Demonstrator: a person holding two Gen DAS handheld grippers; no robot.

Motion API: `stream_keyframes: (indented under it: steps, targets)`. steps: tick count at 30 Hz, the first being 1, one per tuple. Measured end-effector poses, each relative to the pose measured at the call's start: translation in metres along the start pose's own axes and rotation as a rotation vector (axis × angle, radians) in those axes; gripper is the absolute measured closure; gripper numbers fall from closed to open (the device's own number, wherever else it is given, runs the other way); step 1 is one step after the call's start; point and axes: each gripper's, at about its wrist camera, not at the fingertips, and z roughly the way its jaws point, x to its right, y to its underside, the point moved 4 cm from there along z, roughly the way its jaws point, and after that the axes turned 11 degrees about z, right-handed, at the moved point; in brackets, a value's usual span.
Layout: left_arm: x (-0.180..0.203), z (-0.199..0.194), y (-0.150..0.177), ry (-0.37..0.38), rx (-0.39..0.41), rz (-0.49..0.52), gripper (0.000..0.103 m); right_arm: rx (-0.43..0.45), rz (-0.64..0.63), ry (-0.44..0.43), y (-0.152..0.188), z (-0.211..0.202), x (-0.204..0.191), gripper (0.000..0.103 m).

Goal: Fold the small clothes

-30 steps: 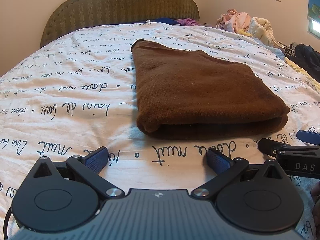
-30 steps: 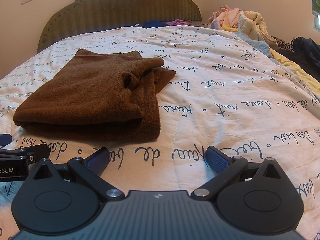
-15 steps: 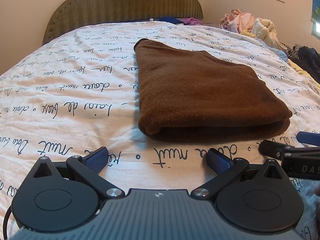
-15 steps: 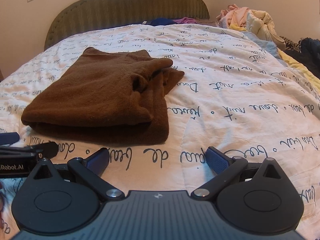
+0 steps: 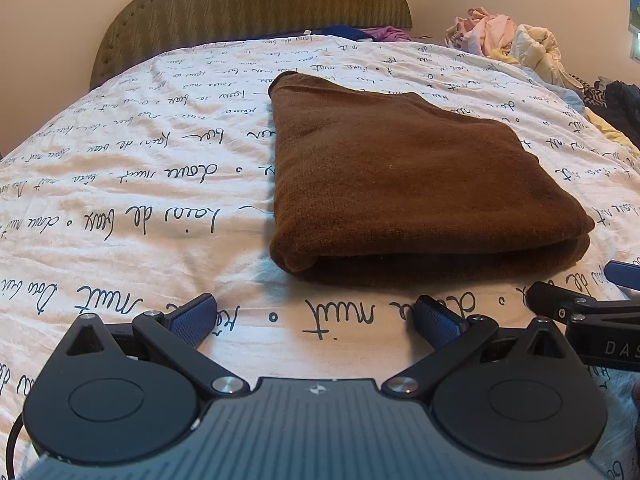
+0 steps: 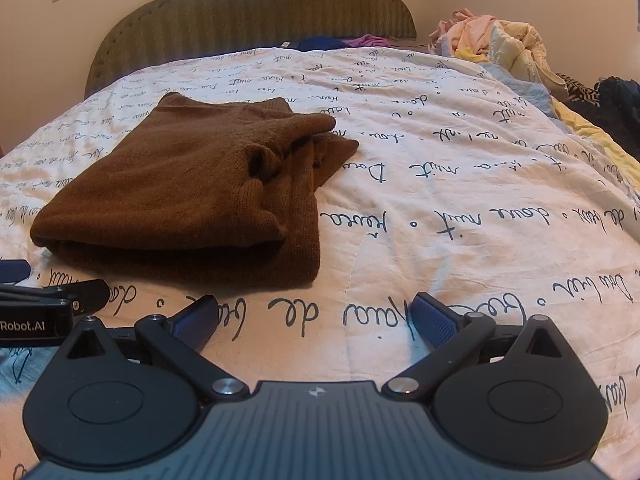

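Observation:
A brown knitted garment (image 5: 408,184) lies folded into a thick rectangle on the white bedspread with black script; it also shows in the right wrist view (image 6: 192,196), with loose folds at its right end. My left gripper (image 5: 314,318) is open and empty, just short of the garment's near edge. My right gripper (image 6: 314,316) is open and empty, near the garment's front right corner. Each gripper's tip shows at the edge of the other's view.
The bedspread (image 5: 120,184) covers the bed up to a green padded headboard (image 6: 248,12). A pile of pale clothes (image 6: 492,40) and dark clothes (image 6: 612,104) lie at the right side. Blue and purple cloth (image 5: 360,33) lies by the headboard.
Both grippers have drawn back slightly and shifted; the garment sits a little more to the right in each view. The garment itself has not moved. Both grippers stay open.

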Motion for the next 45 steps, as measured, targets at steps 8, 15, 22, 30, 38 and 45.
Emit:
stream_keyframes:
  steps: [8,15,22,30,38,45]
  targets:
    - [-0.0002,0.0008,-0.0010,0.001,-0.002,0.001,0.000,-0.004,-0.006,0.002,-0.0007,0.0014,-0.0005,0.000]
    - [0.0004,0.0009,-0.0007,0.000,-0.006,0.001,0.000,-0.012,-0.012,-0.002,-0.0025,0.0034,-0.0001,0.000]
    - [0.0005,0.0005,0.0005,-0.004,-0.001,0.002,0.000,-0.009,-0.018,0.005,-0.0022,0.0032,0.0001,0.000]
    - [0.0005,0.0003,0.0007,-0.004,-0.001,0.002,0.000,-0.008,-0.014,0.002,-0.0017,0.0028,0.0005,0.000]
    - [0.0006,0.0005,0.0006,-0.004,-0.001,0.002,0.000,-0.009,-0.016,-0.001,-0.0022,0.0031,0.0011,0.000]
    - [-0.0002,0.0009,0.0007,-0.004,-0.002,0.002,0.000,-0.001,0.004,-0.008,-0.0012,0.0003,0.0002,0.000]
